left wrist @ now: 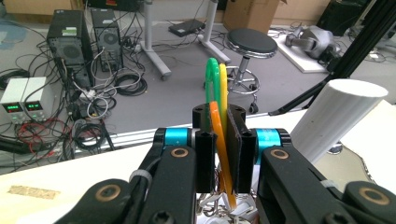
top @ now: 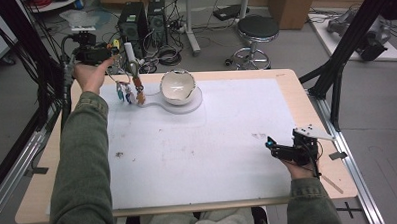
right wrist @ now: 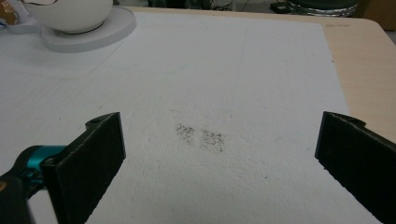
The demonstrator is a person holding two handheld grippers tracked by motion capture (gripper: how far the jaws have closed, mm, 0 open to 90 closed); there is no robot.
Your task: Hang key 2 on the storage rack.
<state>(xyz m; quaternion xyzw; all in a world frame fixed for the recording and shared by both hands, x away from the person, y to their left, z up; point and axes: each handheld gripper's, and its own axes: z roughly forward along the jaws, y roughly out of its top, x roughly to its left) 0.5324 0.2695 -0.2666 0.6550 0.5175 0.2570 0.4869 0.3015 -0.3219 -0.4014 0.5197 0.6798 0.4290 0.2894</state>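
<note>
Loops of green, yellow and orange plastic [left wrist: 218, 116] sit pinched in the left hand-held gripper [top: 115, 57] beside the white post [top: 130, 53] at the bench's [top: 311, 108] far left; lifting straight should clear it. Right of that stands a white bowl [top: 177, 86]. The right hand-held gripper [top: 271, 145] rests wide, empty. No writing is readable.
</note>
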